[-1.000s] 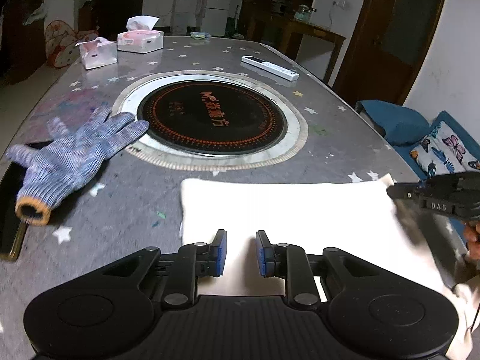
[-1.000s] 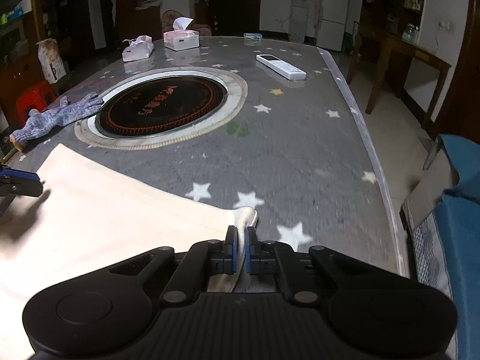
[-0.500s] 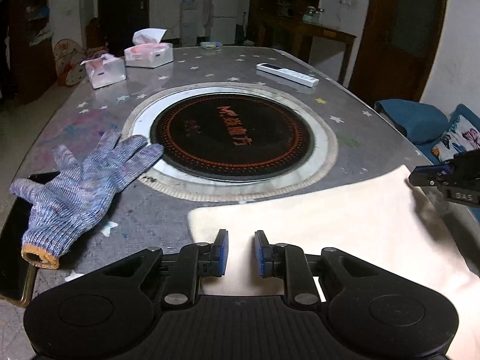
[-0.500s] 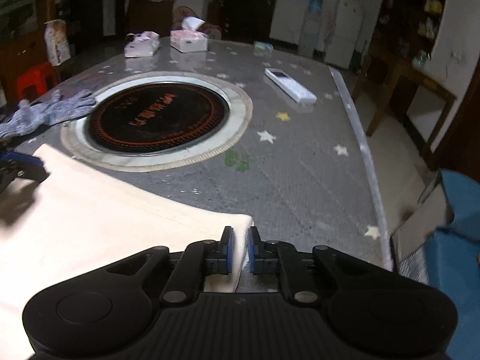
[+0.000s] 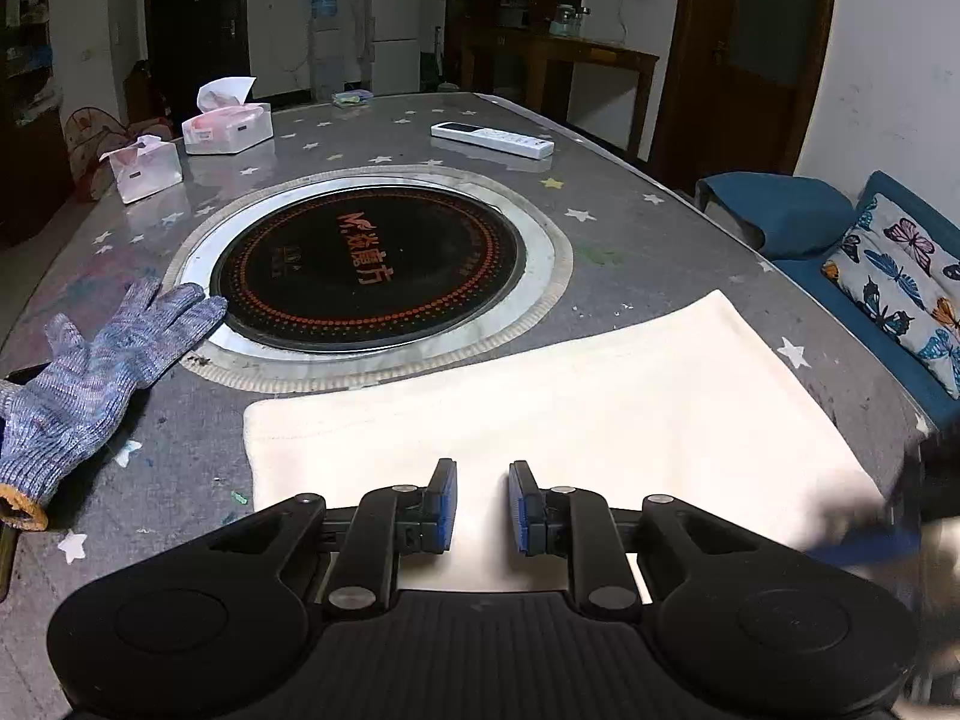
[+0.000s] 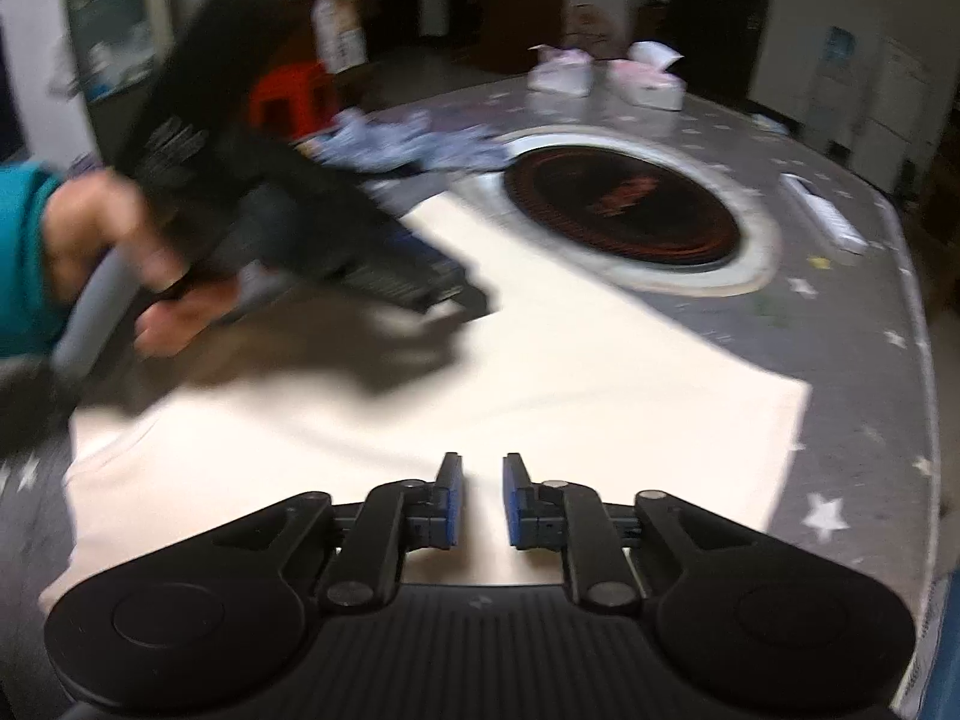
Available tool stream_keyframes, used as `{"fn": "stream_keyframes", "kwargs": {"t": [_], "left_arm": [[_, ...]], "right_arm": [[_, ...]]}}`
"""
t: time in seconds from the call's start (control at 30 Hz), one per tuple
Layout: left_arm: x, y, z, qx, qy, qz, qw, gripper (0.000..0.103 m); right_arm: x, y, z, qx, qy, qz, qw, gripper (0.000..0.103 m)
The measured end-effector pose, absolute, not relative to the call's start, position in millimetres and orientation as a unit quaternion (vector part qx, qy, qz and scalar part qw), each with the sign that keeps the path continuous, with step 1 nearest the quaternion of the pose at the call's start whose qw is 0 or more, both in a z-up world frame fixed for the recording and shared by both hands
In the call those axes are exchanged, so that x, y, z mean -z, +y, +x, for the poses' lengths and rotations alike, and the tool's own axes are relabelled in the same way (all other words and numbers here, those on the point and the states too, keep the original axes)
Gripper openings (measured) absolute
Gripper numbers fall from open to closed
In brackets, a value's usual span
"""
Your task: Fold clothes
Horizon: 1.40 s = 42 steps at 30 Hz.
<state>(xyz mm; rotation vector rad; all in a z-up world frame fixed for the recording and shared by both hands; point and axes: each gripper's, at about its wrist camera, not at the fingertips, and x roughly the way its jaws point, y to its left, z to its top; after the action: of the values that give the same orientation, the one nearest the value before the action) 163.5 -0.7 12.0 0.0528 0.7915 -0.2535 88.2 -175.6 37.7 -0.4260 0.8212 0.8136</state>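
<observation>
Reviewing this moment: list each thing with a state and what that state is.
left gripper: open, over the cloth, gripping nothing
right gripper: open, above the cloth, holding nothing
cream cloth: lying flat on the table
knit glove: lying flat, unworn
tissue box: open, tissue sticking up

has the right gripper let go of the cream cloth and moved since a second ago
Yes. The right gripper is open now and has swung left: the round black cooktop, formerly upper left, now sits upper right, with the flat cream cloth below.
</observation>
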Motion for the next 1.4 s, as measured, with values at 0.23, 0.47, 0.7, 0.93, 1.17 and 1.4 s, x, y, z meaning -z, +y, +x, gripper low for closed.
{"fn": "stream_keyframes", "kwargs": {"t": [0.23, 0.47, 0.7, 0.93, 1.17, 1.4], "left_arm": [[-10, -1, 163, 0.119, 0.379, 0.026, 0.917, 0.021], [-9, -2, 164, 0.115, 0.375, 0.028, 0.919, 0.021], [-7, -2, 165, 0.107, 0.371, 0.027, 0.922, 0.022], [-11, -4, 158, 0.109, 0.369, 0.026, 0.923, 0.022], [-21, -10, 129, 0.139, 0.364, 0.02, 0.921, 0.022], [-19, -37, 77, 0.207, 0.364, 0.036, 0.908, 0.022]], "right_arm": [[-33, -163, 45, -0.429, 0.384, -0.229, 0.785, 0.018], [-35, -161, -1, -0.479, 0.373, -0.259, 0.751, 0.018], [-37, -169, -28, -0.491, 0.373, -0.267, 0.741, 0.017], [-43, -182, -33, -0.481, 0.373, -0.24, 0.757, 0.017], [-54, -225, -18, -0.403, 0.369, -0.188, 0.816, 0.022], [-45, -284, 7, -0.272, 0.392, -0.118, 0.871, 0.027]]}}
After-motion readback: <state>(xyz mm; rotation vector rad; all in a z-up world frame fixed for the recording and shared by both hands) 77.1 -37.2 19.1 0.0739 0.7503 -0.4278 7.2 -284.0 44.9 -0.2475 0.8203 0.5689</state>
